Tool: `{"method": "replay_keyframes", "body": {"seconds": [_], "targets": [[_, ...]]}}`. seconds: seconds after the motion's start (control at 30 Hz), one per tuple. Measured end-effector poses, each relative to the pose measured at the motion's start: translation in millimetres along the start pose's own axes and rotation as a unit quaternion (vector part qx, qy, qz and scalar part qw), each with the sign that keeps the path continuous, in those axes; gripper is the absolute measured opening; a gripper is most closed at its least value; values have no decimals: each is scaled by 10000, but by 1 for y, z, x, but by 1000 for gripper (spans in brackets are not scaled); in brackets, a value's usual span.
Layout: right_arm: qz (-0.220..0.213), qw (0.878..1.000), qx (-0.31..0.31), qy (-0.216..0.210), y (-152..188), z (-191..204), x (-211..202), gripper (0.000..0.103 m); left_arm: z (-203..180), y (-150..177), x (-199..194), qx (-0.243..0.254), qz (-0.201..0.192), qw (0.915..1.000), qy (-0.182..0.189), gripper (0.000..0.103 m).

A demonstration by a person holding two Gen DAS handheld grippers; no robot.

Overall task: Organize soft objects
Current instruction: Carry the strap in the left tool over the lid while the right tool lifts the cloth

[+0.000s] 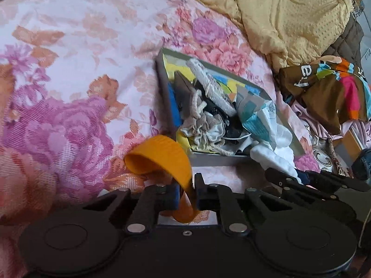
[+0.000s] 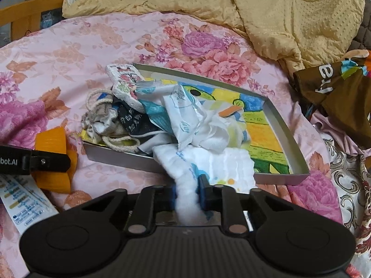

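A shallow metal tray with a colourful drawing on its floor lies on the floral bedspread. Piled in it are a beige drawstring pouch, a black cloth, a white printed sponge-like pad and white packets. My left gripper is shut on an orange fabric band, just left of the tray's near corner. My right gripper is shut on a white fluffy cloth that hangs over the tray's near rim. The same tray shows in the left wrist view.
A yellow quilt is heaped behind the tray. At the right edge lies a brown cloth with bright patches. A printed packet rests at the lower left, and a wooden bed rail shows at the far left.
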State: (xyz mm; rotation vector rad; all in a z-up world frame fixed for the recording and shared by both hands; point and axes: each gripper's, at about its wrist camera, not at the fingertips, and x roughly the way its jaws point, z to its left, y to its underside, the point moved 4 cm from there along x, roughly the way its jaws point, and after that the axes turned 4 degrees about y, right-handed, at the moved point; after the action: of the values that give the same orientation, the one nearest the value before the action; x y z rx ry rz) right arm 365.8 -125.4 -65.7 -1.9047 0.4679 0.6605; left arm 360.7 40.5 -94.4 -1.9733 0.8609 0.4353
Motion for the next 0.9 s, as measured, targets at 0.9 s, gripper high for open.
{"method": "replay_keyframes", "body": {"seconds": [0.9], "targets": [[-1032,9881,929,-657,-24,-48,-94,11,-61,-3,-82,656,-827,9939,-309,9]]}}
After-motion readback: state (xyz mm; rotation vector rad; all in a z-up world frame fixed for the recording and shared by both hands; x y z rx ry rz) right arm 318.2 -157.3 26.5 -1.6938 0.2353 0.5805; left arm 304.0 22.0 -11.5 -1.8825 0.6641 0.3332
